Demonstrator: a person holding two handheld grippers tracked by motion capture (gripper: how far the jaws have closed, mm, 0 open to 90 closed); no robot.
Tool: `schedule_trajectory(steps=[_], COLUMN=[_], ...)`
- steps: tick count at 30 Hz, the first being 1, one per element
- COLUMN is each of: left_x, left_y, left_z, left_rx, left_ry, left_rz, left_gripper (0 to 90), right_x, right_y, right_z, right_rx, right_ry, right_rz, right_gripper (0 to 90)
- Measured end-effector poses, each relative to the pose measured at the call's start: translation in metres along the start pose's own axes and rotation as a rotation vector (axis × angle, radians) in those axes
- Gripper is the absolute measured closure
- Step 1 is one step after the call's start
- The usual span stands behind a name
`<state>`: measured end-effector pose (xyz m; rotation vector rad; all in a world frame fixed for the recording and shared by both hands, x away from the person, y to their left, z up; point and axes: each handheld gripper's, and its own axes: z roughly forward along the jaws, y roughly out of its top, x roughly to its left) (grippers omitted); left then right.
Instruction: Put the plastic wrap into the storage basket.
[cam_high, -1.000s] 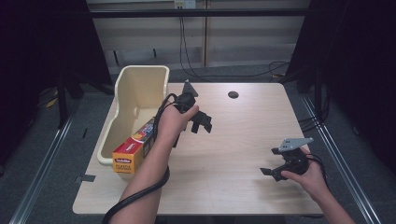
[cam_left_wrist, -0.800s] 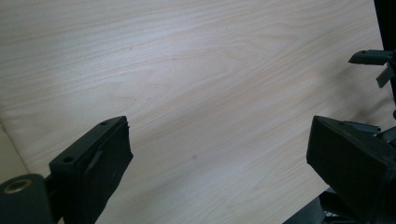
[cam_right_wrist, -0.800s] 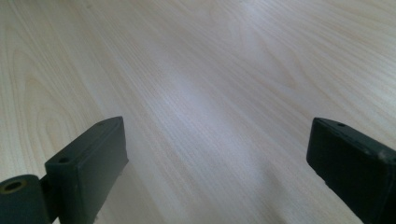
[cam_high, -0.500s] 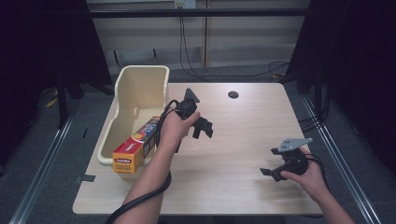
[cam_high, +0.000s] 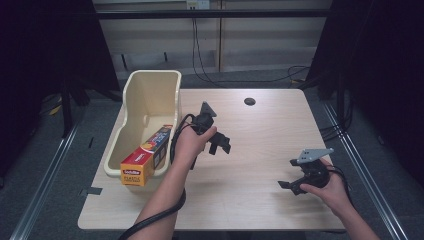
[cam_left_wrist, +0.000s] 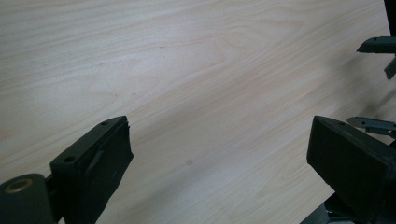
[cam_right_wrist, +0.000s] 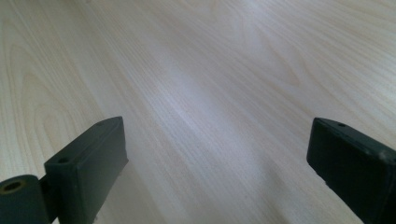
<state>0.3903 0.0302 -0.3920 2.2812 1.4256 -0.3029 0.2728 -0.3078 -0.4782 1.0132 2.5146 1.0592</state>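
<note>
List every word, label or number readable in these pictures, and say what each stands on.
"PLASTIC": on the yellow end of the wrap box that leans over the rim of the cream bin, faint.
The red brand strip above it and the long side's print: too blurred to read.

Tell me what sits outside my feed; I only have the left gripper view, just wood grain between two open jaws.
Observer: In the high view, a cream bin stands at the table's left edge, on the left gripper's left.
Operator: Say what's in the bin.
Observer: A long box of plastic wrap lies in it, its near end poking out over the bin's front rim.
Operator: Report the dark shapes at my right edge.
Observer: That is the right gripper, held low near the table's front right. Its own view shows its jaws wide apart with bare wood between them.
</note>
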Motion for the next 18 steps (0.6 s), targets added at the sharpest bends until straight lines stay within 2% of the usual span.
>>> schedule_trajectory(steps=[15, 18], left_x=[0.0, -0.002], left_y=[-0.011, -0.013], left_z=[0.017, 0.021], left_rx=[-0.014, -0.022], left_ry=[-0.009, -0.001], left_rz=[0.011, 0.037], left_gripper=[6.5, 6.4], right_x=[0.002, 0.003], right_y=[-0.002, -0.003], right_z=[0.002, 0.004], right_rx=[0.008, 0.027], right_ry=[-0.005, -0.005], right_rz=[-0.008, -0.011], right_gripper=[5.0, 4.9])
